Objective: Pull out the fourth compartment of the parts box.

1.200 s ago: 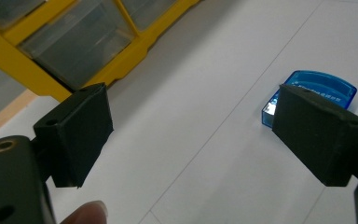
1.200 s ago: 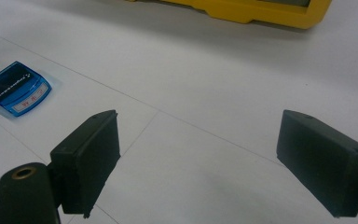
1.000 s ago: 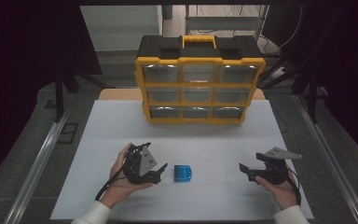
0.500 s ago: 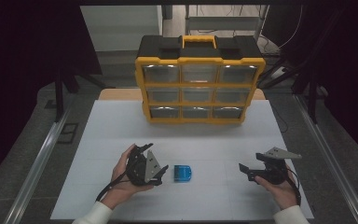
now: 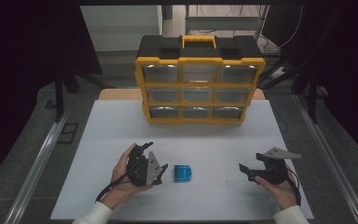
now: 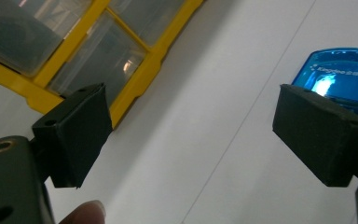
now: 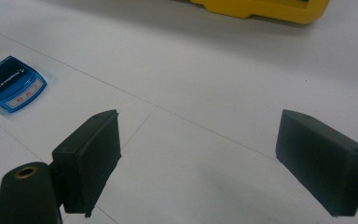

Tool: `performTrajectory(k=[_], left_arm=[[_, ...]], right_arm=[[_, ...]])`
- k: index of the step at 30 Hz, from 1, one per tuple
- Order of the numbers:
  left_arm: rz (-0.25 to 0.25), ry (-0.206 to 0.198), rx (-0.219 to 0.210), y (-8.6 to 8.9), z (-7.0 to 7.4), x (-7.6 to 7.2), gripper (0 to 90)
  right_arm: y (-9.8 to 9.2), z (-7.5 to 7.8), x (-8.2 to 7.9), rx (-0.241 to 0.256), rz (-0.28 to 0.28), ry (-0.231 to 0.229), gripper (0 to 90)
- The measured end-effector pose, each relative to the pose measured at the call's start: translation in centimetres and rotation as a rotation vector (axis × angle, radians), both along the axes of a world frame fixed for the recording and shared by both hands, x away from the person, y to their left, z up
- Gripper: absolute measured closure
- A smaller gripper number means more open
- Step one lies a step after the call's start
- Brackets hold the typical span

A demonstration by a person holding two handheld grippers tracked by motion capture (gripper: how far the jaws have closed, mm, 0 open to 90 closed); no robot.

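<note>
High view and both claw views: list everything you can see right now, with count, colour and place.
Blue case: one, translucent blue, flat on the table near the front, just right of the left claw.
Drawer organiser: one, yellow and black with nine clear drawers, upright at the far side.
Table: one, white top.
Left claw: one, black, open, beside the case, not touching.
Right claw: one, black, open, front right, well apart from the case.

A small blue plastic stamp case [image 5: 183,173] lies on the near part of the white table [image 5: 214,144], between the left gripper [image 5: 161,171], just beside it, and the right gripper [image 5: 244,171], well apart. Behind them, at the table's far edge, stands a yellow-and-black plastic drawer organiser [image 5: 199,79].
</note>
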State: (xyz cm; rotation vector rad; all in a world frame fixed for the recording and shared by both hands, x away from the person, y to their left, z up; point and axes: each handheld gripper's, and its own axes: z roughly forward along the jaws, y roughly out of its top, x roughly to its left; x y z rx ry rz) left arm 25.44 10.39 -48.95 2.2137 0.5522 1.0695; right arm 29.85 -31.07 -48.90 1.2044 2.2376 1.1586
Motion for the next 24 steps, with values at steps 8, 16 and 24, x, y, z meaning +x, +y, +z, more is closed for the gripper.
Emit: performTrajectory(k=[8, 16, 24], left_arm=[[0.001, -0.011, 0.004, -0.01, 0.07, 0.12, 12.3], [-0.006, -0.029, 0.023, -0.27, 0.41, 0.35, 11.9], [-0.001, -0.056, 0.038, -0.45, 0.65, 0.63, 11.9]], right_arm=[[0.02, -0.04, 0.02, -0.006, -0.001, 0.003, 14.5], [-0.02, -0.07, 0.03, -0.007, -0.001, 0.004, 14.5], [0.00, -0.15, 0.07, -0.015, -0.004, 0.005, 14.6]])
